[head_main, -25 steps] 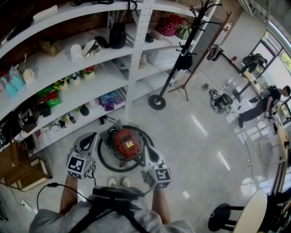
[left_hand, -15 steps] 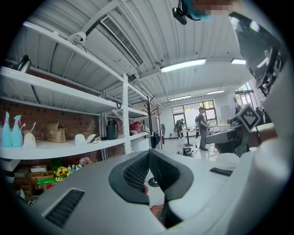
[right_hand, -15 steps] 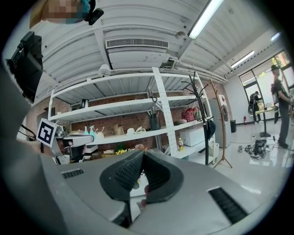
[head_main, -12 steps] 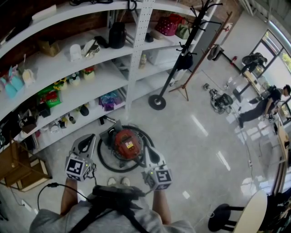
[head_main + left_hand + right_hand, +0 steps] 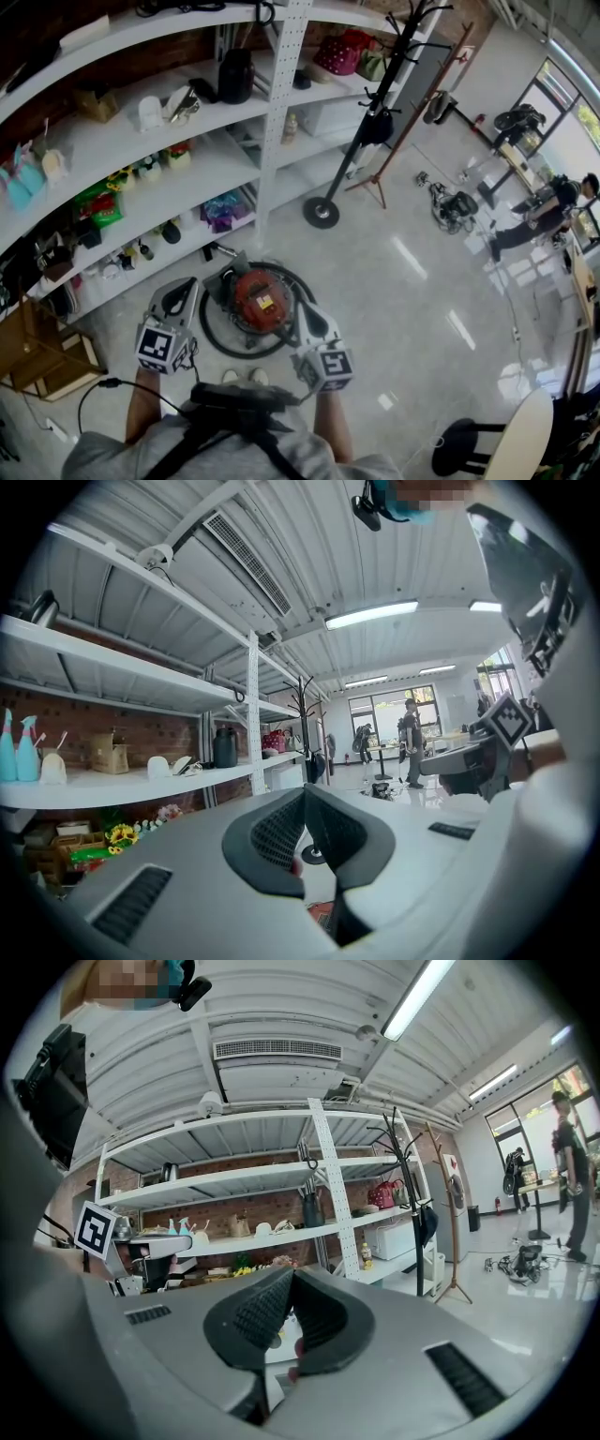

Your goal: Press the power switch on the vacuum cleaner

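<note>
Vacuum cleaner [image 5: 260, 298] below, between left tool [image 5: 182, 289] and right tool [image 5: 310, 312]

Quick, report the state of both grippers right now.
left gripper: closed, jaw tips together, holding nothing.
right gripper: closed, jaw tips together, holding nothing.
</note>
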